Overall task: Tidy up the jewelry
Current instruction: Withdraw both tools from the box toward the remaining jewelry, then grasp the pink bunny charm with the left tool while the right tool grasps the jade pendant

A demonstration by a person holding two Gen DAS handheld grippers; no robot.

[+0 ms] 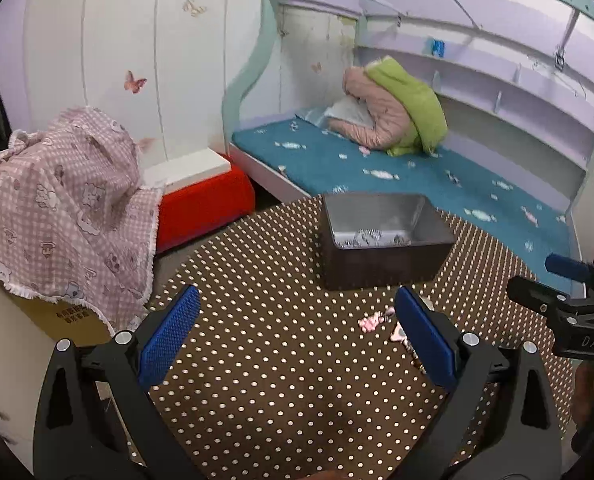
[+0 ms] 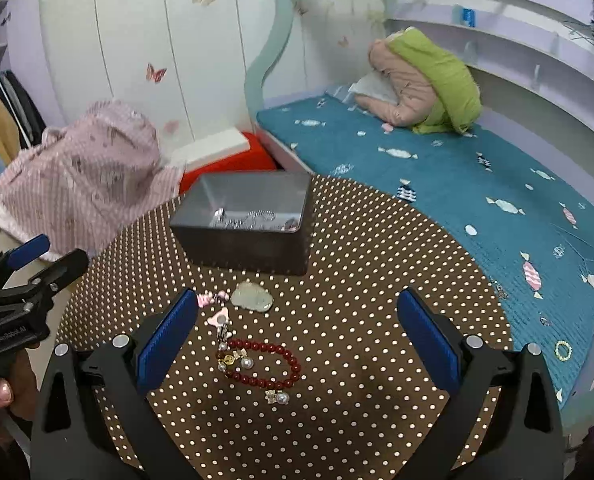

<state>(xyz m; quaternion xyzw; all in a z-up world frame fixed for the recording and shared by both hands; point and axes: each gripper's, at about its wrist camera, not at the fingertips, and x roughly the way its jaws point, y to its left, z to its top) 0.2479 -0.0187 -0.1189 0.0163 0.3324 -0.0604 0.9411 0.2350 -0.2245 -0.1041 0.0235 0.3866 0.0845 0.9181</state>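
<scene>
Left gripper (image 1: 297, 336): hovering over the dotted table, its blue pads spread wide apart and gripping nothing
Right gripper (image 2: 297, 336): hanging above the table with its fingers standing well apart, nothing sitting between them
Table (image 2: 377, 280): round, wearing a brown cloth with pale dots, standing just beside the bed
Box (image 2: 249, 224): a dark open tin sitting at the far part of the table, with silvery jewelry (image 2: 253, 218) lying in its bottom
Red bracelet (image 2: 261, 364): lying flat on the cloth below the right gripper, carrying pearl and gold charms
Pale pendant (image 2: 253, 297): resting on the cloth between the box and the red bracelet, apart from both
Pink charms (image 2: 213, 308): lying just beside the pendant, near the right gripper's left finger; in the left wrist view they are showing beside that gripper's right pad
Bed (image 2: 457, 184): wearing a teal candy-print cover, with a pink and green bundle (image 2: 425, 84) sitting at its far end
Beaded ring (image 2: 563, 350): lying on the bed cover, well apart from the table
</scene>
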